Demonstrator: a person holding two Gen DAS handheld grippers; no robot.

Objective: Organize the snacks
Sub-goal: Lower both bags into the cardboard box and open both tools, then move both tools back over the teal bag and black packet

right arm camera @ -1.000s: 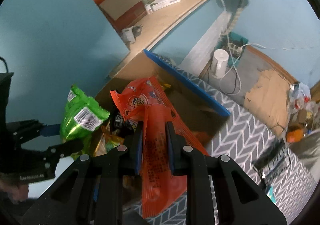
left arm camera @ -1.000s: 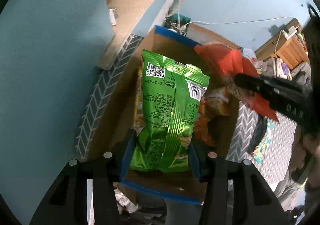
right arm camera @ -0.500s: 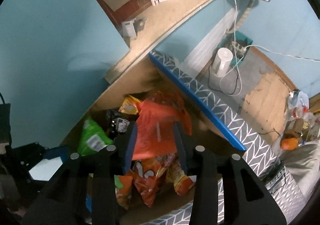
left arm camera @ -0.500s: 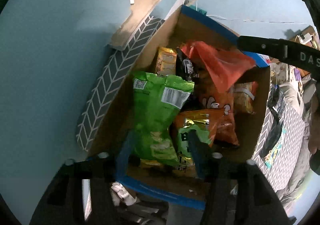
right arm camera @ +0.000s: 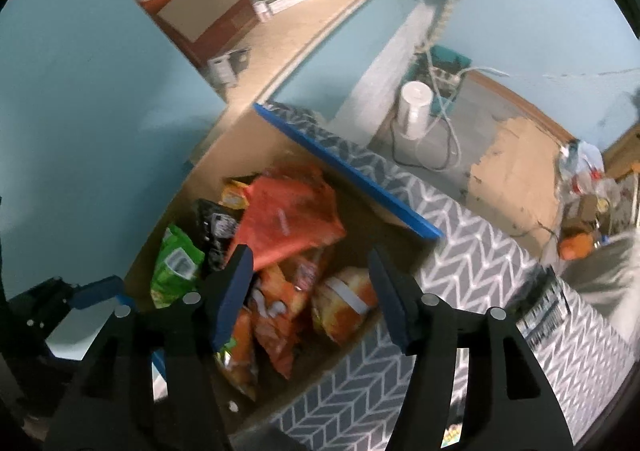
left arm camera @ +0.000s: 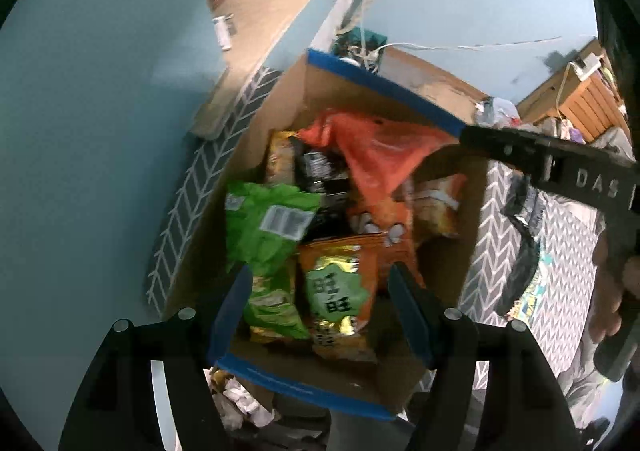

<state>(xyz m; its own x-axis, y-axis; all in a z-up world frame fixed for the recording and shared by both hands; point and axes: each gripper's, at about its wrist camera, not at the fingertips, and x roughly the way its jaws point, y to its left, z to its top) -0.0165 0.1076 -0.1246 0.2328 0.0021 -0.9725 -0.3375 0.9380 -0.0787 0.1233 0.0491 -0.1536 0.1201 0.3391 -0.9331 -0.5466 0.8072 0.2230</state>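
Two grippers are hovering over an open cardboard box [left arm camera: 256, 155] with blue-taped rims, and both are standing with fingers spread wide, gripping nothing. The left gripper [left arm camera: 320, 307] is hanging above the near end of the box, over a green bag [left arm camera: 268, 235] and an orange bag [left arm camera: 340, 283] bearing a green label. The right gripper [right arm camera: 310, 291] is looking down on the same box [right arm camera: 236, 147] from the other side.

Several snacks are lying inside the box. A red bag [left arm camera: 380, 159] is resting on top of the pile toward the far end, leaning over a black packet [left arm camera: 320, 171] and a yellow packet [left arm camera: 280, 155]. In the right view the red bag [right arm camera: 288, 223] is sitting just beyond the left fingertip, the green bag [right arm camera: 174, 267] is lying against the box's left wall, and a pale orange bag [right arm camera: 344, 303] is lying by the near wall.

The box is sitting on a grey chevron cloth [right arm camera: 480, 251], beside a wooden shelf [right arm camera: 312, 23].
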